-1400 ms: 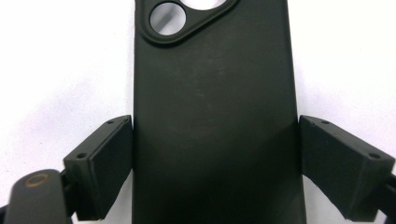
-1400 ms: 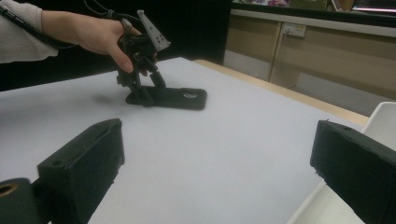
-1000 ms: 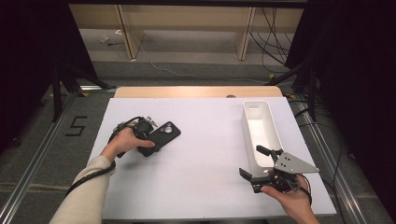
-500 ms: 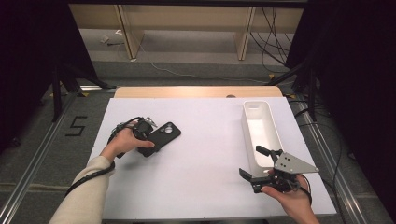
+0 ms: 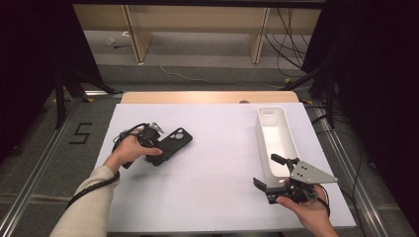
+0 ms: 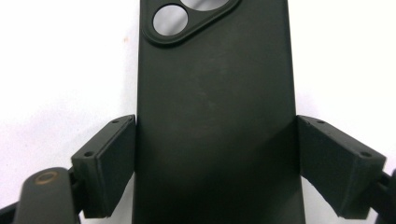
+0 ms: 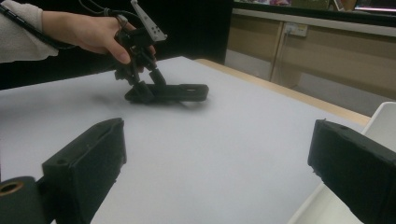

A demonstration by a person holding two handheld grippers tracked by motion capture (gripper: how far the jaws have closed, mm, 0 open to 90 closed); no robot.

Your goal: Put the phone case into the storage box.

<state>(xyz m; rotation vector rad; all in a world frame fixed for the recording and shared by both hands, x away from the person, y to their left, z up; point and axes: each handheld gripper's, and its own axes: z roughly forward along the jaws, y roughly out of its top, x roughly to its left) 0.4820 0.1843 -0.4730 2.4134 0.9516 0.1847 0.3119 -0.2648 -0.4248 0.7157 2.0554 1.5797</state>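
High view: the left gripper (image 5: 154,140) sits at the near end of a flat black rubbery phone case (image 5: 170,145), which lies on the white table (image 5: 217,163) left of centre. The right gripper (image 5: 271,173) hovers with its jaws spread and nothing between them, just beside the near end of a long white plastic bin (image 5: 276,140).

Left gripper view: the jaws flank the phone case at both long edges; the pads appear to touch its sides, though firm pressure is hard to confirm.

Right gripper view: the jaws stand wide apart over bare table, and the left gripper and the phone case show farther off.
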